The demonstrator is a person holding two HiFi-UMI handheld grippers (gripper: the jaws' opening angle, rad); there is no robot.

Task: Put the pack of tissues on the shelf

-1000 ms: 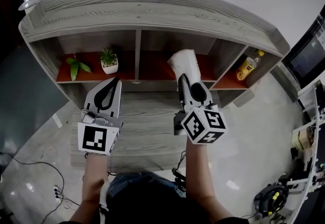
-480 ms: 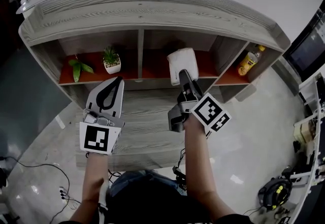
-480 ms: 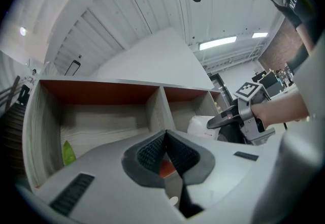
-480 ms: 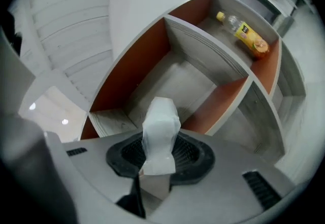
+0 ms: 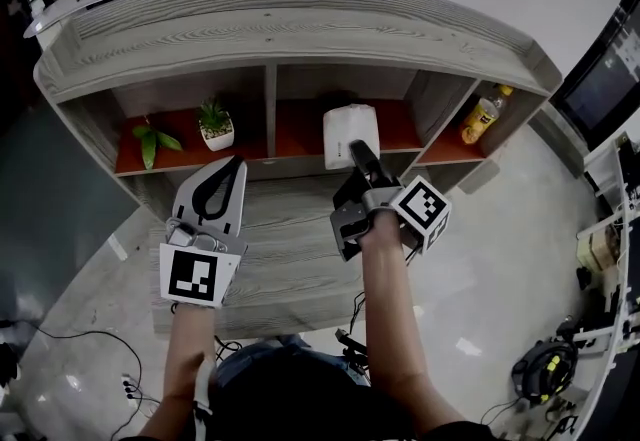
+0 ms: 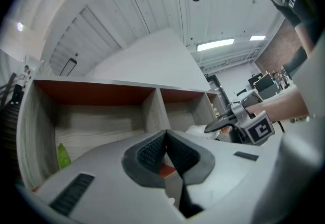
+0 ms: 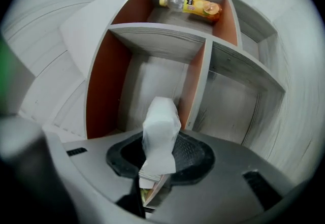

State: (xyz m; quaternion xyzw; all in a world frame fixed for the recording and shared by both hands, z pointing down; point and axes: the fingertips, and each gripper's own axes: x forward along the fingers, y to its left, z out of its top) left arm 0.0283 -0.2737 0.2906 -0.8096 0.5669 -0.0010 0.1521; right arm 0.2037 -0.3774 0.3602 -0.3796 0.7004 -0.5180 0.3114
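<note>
The white pack of tissues (image 5: 350, 133) is at the mouth of the shelf's (image 5: 300, 24) middle-right compartment, over its red floor. My right gripper (image 5: 357, 153) is shut on the pack's near end and is rolled onto its side. In the right gripper view the pack (image 7: 161, 129) sticks out from between the dark pads toward the compartment's back wall. Whether the pack rests on the shelf floor I cannot tell. My left gripper (image 5: 223, 169) hangs shut and empty in front of the left compartments; its pads (image 6: 152, 149) meet.
A small potted plant (image 5: 214, 121) and a loose green leaf (image 5: 154, 141) sit in the left compartment. A yellow drink bottle (image 5: 481, 119) lies in the right compartment. A low wooden step (image 5: 280, 249) runs below the shelf. Cables lie on the floor (image 5: 70, 339).
My right gripper has carried the pack forward and down to the middle-right compartment and rolled onto its side. The left gripper has stayed put.
</note>
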